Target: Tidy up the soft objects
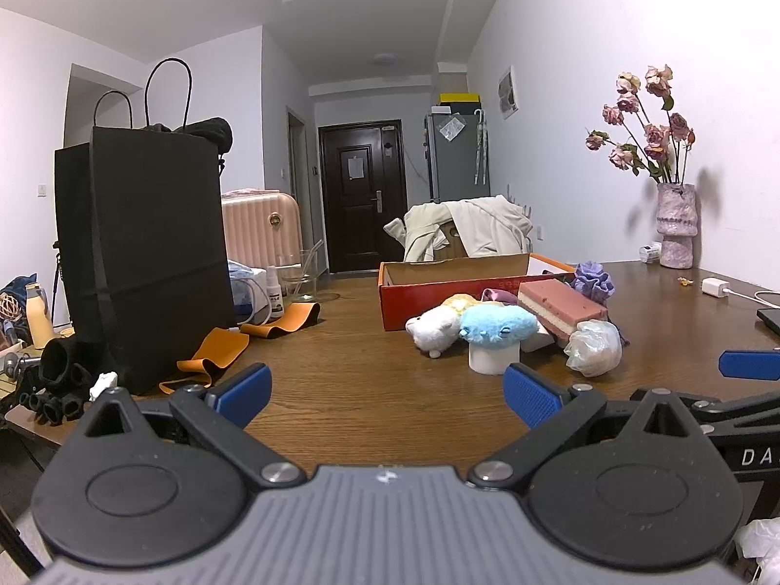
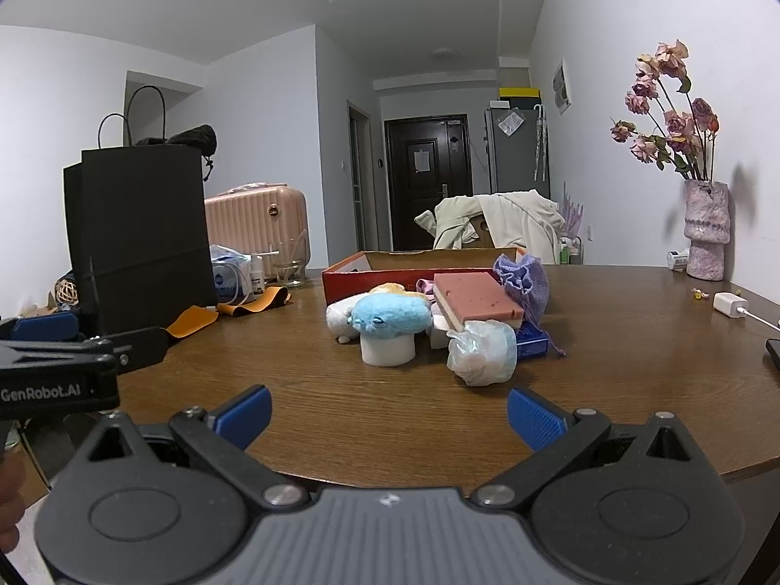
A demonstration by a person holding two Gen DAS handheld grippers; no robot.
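- L gripper (image 1: pixel 387 397): jaws spread wide, nothing btwn the blue pads, hovering low over the wooden table (image 1: pixel 351 341), well short of the pile.
- R gripper (image 2: pixel 390 417): also wide apart, empty, near table edge, aimed at the pile. Its blue tip shows at far right of left-wrist view.
- Soft things sit in a cluster mid-table, just in front of the red cardboard box (image 2: pixel 378 275), which is open on top.
- Blue plush (image 2: pixel 390 314) w/ white stem stands upright at the front of the cluster; white plush (image 1: pixel 434 329) lies just beside it, touching, on its left.
- Yellow plush (image 1: pixel 460 300) behind those two, mostly hidden.
- Pink sponge block (image 2: pixel 475 302) lies tilted on top of other items; purple mesh puff (image 2: pixel 524 280) behind it, against the box.
- Pale bag-wrapped bundle (image 2: pixel 482 358) nearest the R gripper, touching a small blue box (image 2: pixel 534 341).
- Left side of table: tall black paper bag (image 1: pixel 151 253), orange strap (image 1: pixel 229 346) lying beside its base.
- Far right: vase w/ dried roses (image 2: pixel 704 236) by the wall, white charger (image 2: pixel 729 303) near it.
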